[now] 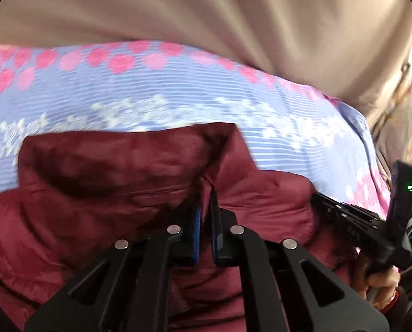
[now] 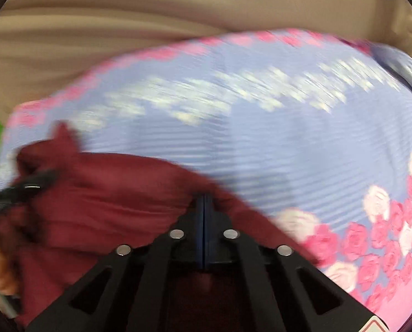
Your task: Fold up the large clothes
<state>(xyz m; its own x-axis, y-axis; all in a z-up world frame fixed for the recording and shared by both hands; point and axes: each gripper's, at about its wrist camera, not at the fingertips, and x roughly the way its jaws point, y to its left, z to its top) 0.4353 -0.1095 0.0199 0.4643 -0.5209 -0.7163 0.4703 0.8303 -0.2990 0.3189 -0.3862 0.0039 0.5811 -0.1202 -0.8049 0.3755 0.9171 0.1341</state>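
Maroon padded jacket (image 1: 139,182) is lying on the striped blue bedspread (image 1: 156,88), filling the 6 o'clock half of both wrist views. The left gripper (image 1: 205,193) is pinching a ridge of its fabric at centre, jaws nearly together. The right gripper (image 2: 204,197) is sitting fully closed at the jacket's edge; whether cloth is caught there I cannot tell. For a clean fold, both hands are probably best travelling level and together, keeping the fabric between them taut.
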